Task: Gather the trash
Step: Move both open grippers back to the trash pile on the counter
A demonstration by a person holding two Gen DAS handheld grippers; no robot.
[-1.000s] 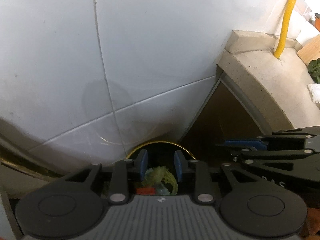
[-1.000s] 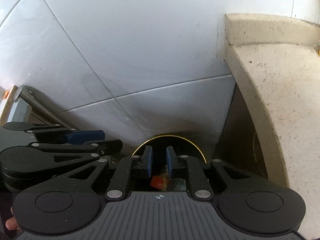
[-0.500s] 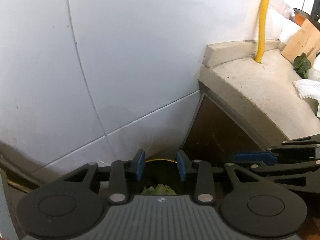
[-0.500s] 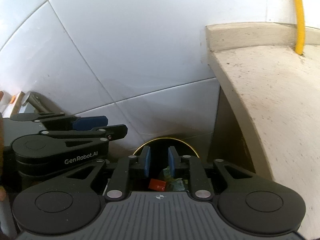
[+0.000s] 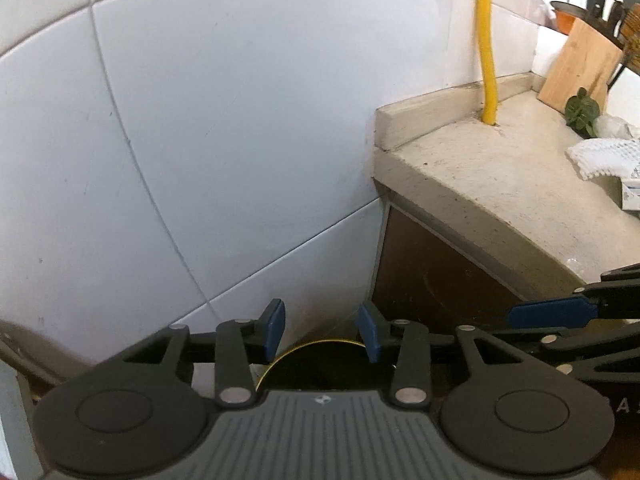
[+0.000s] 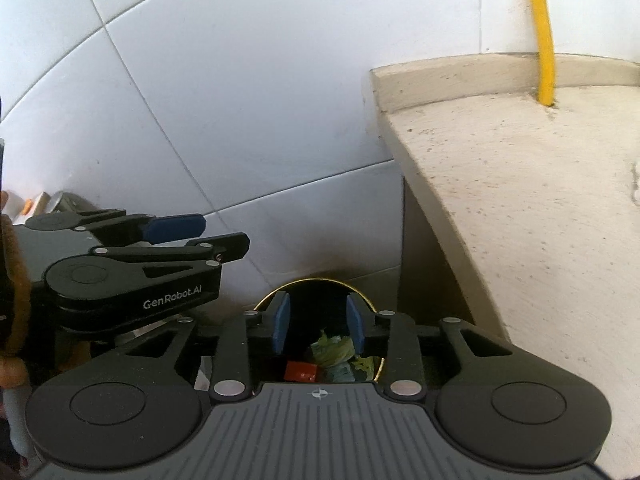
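A round dark trash bin with a gold rim stands on the floor by the tiled wall, below both grippers. Inside it lie green leafy scraps and a red piece. My right gripper hangs over the bin, its jaws opening with nothing between the blue pads. My left gripper is above the bin's rim, its jaws opening and empty too. The left gripper also shows at the left of the right wrist view. The right gripper's blue fingertip shows at the right of the left wrist view.
A beige stone counter juts out on the right, with a yellow pipe rising at its back. A wooden cutting board, green leaves and white foam netting lie on it. White wall tiles fill the front.
Both grippers have risen away from the bin and their jaws have spread wider. More of the counter and its items has come into view. The trash stays in the bin.
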